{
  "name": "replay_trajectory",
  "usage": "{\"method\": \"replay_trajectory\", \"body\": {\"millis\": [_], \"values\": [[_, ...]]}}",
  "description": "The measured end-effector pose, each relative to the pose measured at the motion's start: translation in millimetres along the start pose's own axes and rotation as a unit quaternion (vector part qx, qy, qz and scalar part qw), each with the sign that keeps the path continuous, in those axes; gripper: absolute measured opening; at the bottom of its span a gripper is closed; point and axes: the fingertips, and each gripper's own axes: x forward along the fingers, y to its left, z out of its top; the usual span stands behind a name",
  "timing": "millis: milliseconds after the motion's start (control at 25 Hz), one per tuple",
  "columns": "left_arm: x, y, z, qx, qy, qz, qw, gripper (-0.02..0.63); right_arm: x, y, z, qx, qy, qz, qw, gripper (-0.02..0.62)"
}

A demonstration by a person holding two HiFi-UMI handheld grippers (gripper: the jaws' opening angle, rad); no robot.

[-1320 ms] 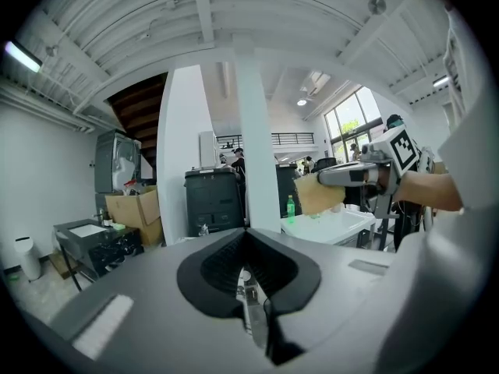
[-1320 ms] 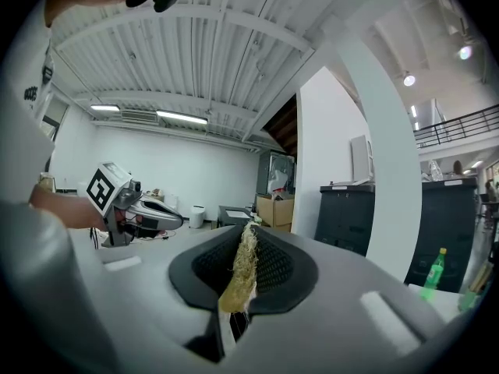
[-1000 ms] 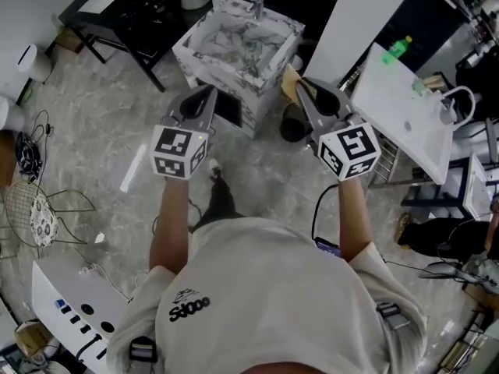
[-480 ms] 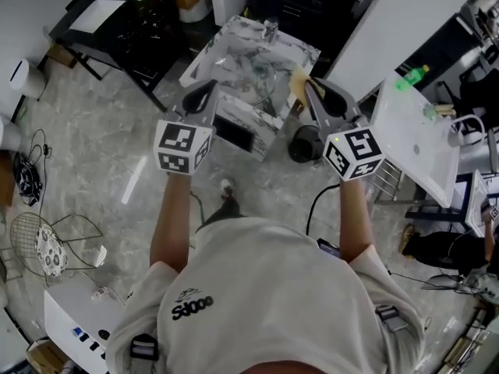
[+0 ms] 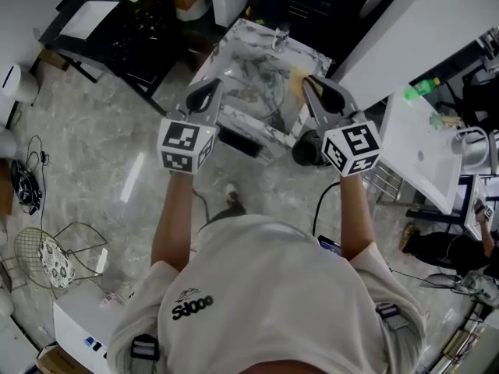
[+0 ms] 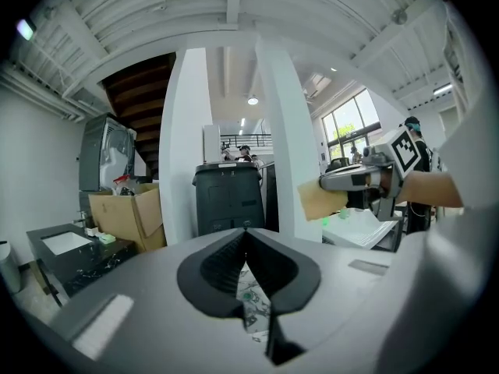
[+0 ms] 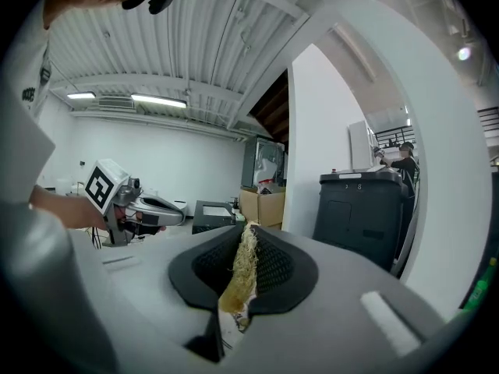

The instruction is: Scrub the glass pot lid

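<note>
In the head view both grippers are held side by side over a marble-patterned sink unit (image 5: 234, 123). A faint round glassy outline, possibly the pot lid (image 5: 263, 84), lies in its basin; I cannot make it out clearly. My left gripper (image 5: 205, 93) is shut with nothing in it; in the left gripper view (image 6: 245, 236) only marble pattern shows below the jaw tips. My right gripper (image 5: 309, 86) is shut on a yellow-brown sponge (image 5: 297, 79), whose fibrous edge (image 7: 236, 275) fills the jaws in the right gripper view (image 7: 248, 232). Each gripper view shows the other gripper, level beside it.
A black table (image 5: 117, 22) stands at the far left and a white table (image 5: 421, 146) at the right. A black round container (image 5: 306, 148) sits on the floor by the sink unit. Behind the sink are a white column, a dark grey bin (image 6: 228, 197) and a cardboard box (image 6: 125, 216).
The person has stepped toward the sink unit. Both grippers, earlier short of its front edge, are now over it. Their jaws have stayed as they were.
</note>
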Motion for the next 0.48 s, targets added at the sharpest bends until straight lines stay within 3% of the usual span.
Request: {"method": "replay_trajectory", "body": {"millis": [480], "values": [[44,52,-39,-0.027,0.027,-0.028,0.9989,0.009,91,-10,-42,0.002,0.068,-0.010,0.998,0.029]]}}
